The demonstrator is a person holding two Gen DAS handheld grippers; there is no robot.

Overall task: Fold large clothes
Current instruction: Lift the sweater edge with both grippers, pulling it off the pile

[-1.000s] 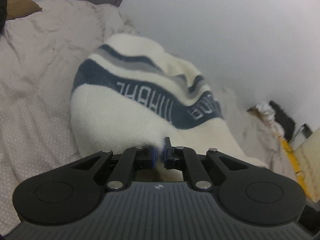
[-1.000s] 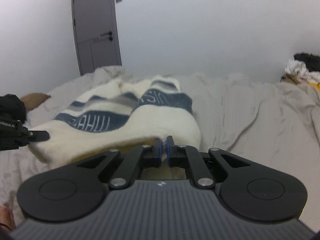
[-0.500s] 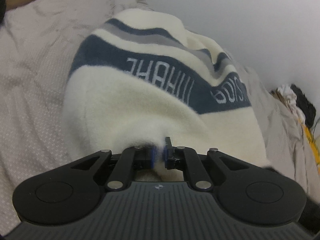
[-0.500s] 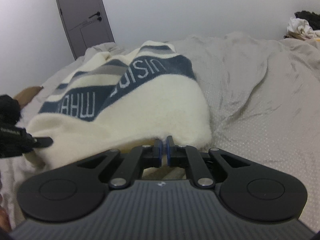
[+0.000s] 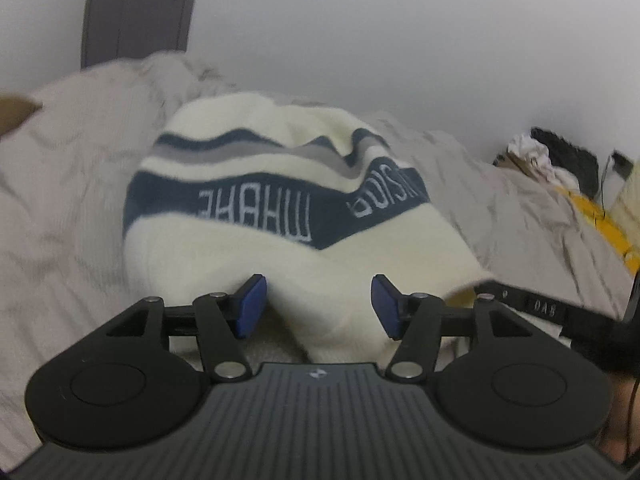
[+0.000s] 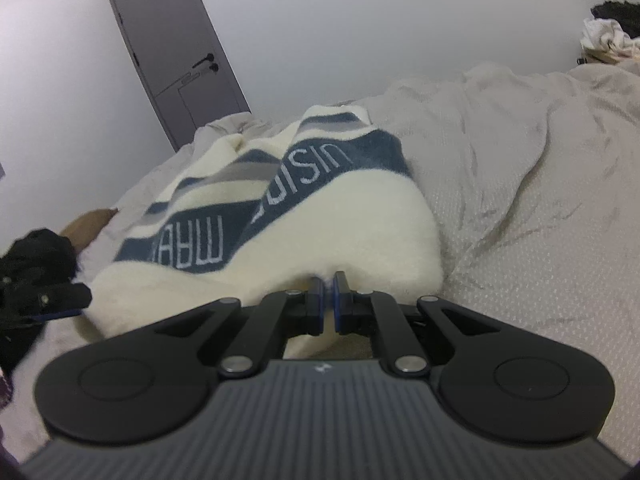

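Note:
A cream fleece sweater [image 5: 248, 264] with navy and grey bands and white lettering lies folded over on the bed. My left gripper [image 5: 318, 306] is open, its blue pads [image 5: 250, 306] on either side of the near hem, which lies between them. My right gripper [image 6: 328, 302] is shut on the near hem of the same sweater [image 6: 320, 232]. The left gripper shows at the left edge of the right wrist view [image 6: 60, 300], and the right gripper's finger shows at the right in the left wrist view [image 5: 532, 304].
The bed has a wrinkled beige cover [image 6: 540, 184]. A grey door [image 6: 176, 56] stands at the back left. A pile of clothes and a yellow item [image 5: 560, 176] lie by the wall to the right. A brown pillow [image 5: 16, 114] lies at the far left.
My left gripper has opened and let go of the hem. Both grippers have dropped lower toward the bed, and the sweater has settled down. The right gripper stays shut.

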